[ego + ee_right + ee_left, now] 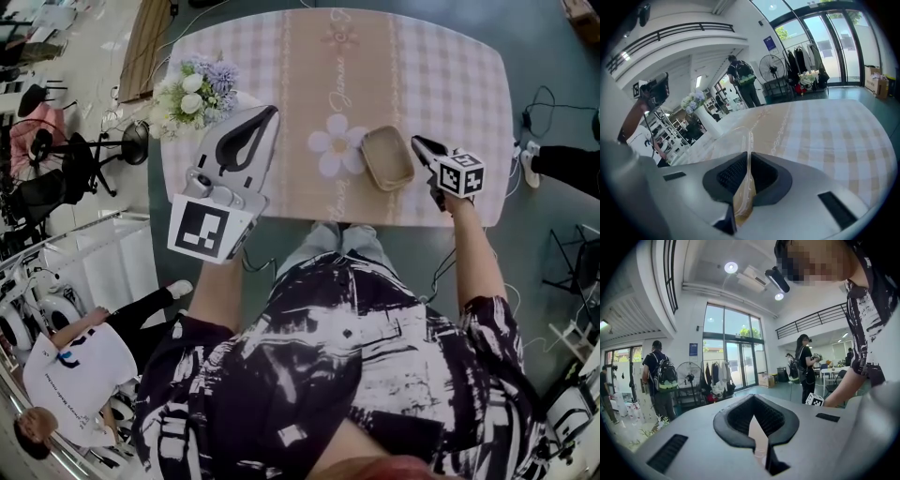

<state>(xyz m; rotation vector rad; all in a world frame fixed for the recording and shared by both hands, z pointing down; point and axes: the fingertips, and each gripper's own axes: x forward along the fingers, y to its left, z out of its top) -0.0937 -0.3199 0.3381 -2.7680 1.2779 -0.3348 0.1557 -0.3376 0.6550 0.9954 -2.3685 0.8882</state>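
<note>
From the head view, a bench (441, 75) with a pink checked cloth stands in front of the person. The right hand-held gripper (417, 142) is at the near right of the bench. It pinches the right edge of a small see-through plastic tray (384, 159), which sits near the middle, just right of the big flower print. The left hand-held gripper (270, 112) hangs in the air over the near left corner, with its tips together and nothing in them. A bunch of flowers (197, 89) stands just beside it, on the far left. In the left gripper view, the left hand-held gripper (751, 414) has its jaws closed at the tips. Only a thin slice of the pink cloth shows through. In the right gripper view, the right hand-held gripper (747, 159) is squeezed tight on the thin wall of the tray (740, 136). The bench (825, 136) runs away behind it, and the flowers (692, 101) are far off on the left. I think the thin edge could bend or slip out, because the grip is only on one side, and then the tray would tip. The left hand-held gripper could also bump the flowers, since it is so close to them.
</note>
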